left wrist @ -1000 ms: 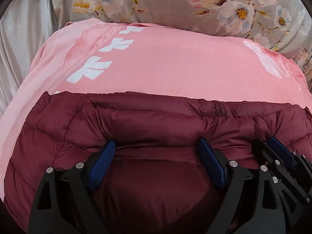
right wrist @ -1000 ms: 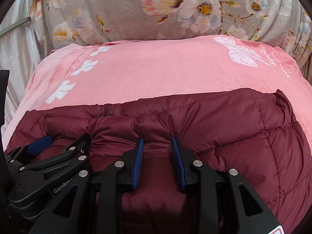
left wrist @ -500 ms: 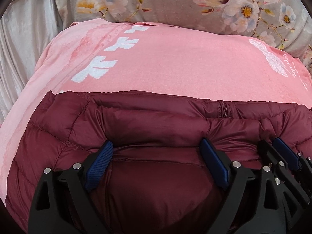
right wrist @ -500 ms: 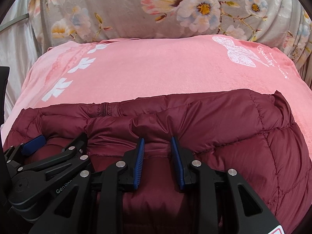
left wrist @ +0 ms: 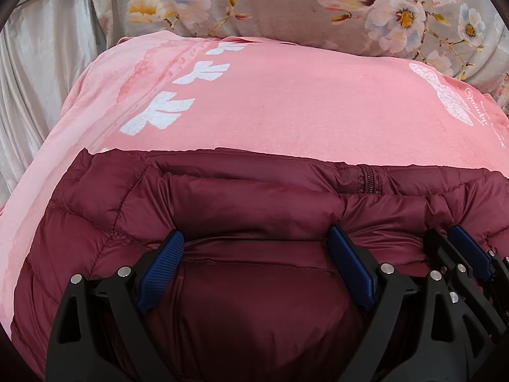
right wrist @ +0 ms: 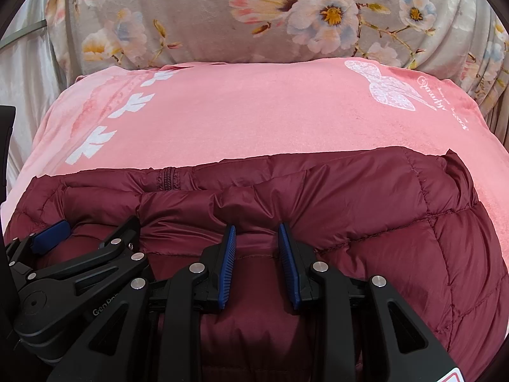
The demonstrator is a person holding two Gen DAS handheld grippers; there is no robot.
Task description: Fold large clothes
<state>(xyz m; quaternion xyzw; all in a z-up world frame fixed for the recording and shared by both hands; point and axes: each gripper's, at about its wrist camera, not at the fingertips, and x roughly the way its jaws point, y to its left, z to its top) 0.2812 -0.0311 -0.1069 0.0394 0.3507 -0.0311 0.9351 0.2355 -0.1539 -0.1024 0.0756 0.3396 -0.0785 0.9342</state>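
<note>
Lying folded on a pink blanket (left wrist: 286, 108), a maroon puffer jacket (left wrist: 254, 197) filled the lower half of both views, its zipper (right wrist: 167, 180) showing at the far edge. The left claw (left wrist: 254, 254) stood wide open, its blue pads (left wrist: 162, 267) pressed against a rolled fold of the jacket without pinching it. The right claw (right wrist: 257, 254) was partly open, a narrow strip of jacket fabric bulging between its pads (right wrist: 227, 264); whether they gripped it could not be told. In the right view, the left claw sat at 9 o'clock, close beside. A floral cover (right wrist: 286, 16) lay at 12 o'clock beyond the blanket.
</note>
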